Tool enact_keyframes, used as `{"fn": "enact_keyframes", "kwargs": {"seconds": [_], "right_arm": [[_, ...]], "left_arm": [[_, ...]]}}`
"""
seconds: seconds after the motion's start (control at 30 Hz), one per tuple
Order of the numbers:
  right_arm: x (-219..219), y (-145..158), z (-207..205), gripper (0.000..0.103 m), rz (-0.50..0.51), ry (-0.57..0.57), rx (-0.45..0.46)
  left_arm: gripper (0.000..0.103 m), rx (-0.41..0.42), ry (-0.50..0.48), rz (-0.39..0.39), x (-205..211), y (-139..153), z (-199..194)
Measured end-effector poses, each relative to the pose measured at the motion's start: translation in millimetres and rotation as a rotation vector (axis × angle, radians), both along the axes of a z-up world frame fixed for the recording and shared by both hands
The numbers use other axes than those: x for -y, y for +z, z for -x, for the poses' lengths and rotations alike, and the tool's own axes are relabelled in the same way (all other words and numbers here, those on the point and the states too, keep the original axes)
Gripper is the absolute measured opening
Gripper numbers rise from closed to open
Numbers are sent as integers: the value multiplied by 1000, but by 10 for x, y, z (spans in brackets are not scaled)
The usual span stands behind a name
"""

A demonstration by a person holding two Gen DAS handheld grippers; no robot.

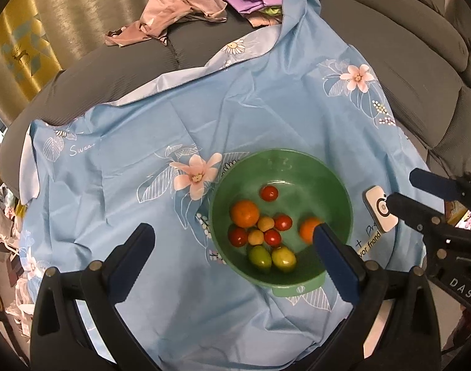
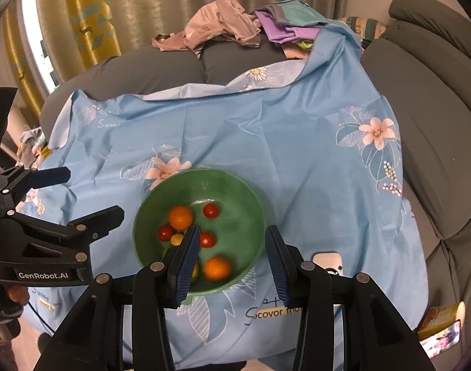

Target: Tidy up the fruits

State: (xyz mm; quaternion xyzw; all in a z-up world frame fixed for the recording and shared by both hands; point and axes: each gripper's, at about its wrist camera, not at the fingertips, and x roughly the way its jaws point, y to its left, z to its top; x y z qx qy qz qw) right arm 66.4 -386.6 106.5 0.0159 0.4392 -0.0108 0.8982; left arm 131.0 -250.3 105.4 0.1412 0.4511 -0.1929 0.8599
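Observation:
A green bowl [image 1: 285, 167] sits on a blue flowered cloth [image 1: 204, 117]. It holds two oranges [image 1: 244, 213], several red cherry tomatoes [image 1: 269, 193], two small yellow fruits [image 1: 265, 223] and two green fruits [image 1: 259, 256]. My left gripper [image 1: 235, 253] is open and empty, hovering over the bowl's near left side. My right gripper [image 2: 232, 259] is open and empty above the bowl [image 2: 235, 185], with the second orange [image 2: 217, 268] blurred just below its jaws. The right gripper also shows in the left wrist view [image 1: 405, 191].
The cloth covers a grey sofa [image 1: 390, 61]. A pile of pink and purple clothes [image 1: 186, 6] lies at the back. A small white device [image 1: 379, 213] lies on the cloth right of the bowl. Curtains [image 2: 142, 0] hang behind. A phone [image 2: 442, 340] lies at far right.

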Motion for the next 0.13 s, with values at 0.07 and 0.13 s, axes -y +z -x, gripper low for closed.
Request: {"fn": "enact_keyframes", "kwargs": {"seconds": [0.07,0.13], "right_arm": [[3,-1,-2,43,-3,0,2],[10,4,5,43,-5,-1,4]], "left_arm": [[102,2,-9,-14,27,-8,14],[102,0,-18,-22,54,-19,26]]}}
